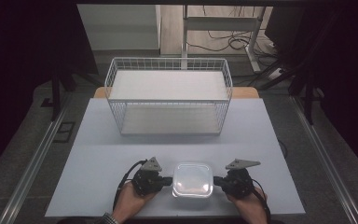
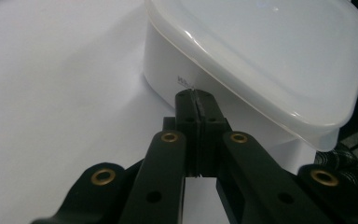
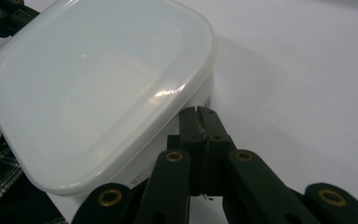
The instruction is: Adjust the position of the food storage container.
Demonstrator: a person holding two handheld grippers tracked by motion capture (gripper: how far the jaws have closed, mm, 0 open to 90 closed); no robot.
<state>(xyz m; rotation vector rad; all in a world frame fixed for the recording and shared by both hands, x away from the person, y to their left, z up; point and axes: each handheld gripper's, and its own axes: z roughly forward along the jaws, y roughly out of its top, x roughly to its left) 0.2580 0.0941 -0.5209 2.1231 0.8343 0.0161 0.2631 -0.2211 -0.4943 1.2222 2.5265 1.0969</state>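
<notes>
A white lidded plastic container (image 1: 193, 179) sits on the table near the front edge, between my two grippers. My left gripper (image 1: 169, 180) is shut, its tips pressed against the container's left side wall under the lid rim. In the left gripper view the closed jaws (image 2: 195, 97) touch the container (image 2: 261, 56) wall. On the container's other side my right gripper (image 1: 216, 181) is shut too, with its tips at the wall. The right gripper view shows these tips (image 3: 198, 113) just under the lid (image 3: 98, 88). Nothing lies between either pair of jaws.
A white wire basket (image 1: 168, 95) with a shelf stands at the back middle of the pale table (image 1: 98, 158). Open table surface lies between basket and container. Beyond the table are a desk frame and cables on the floor.
</notes>
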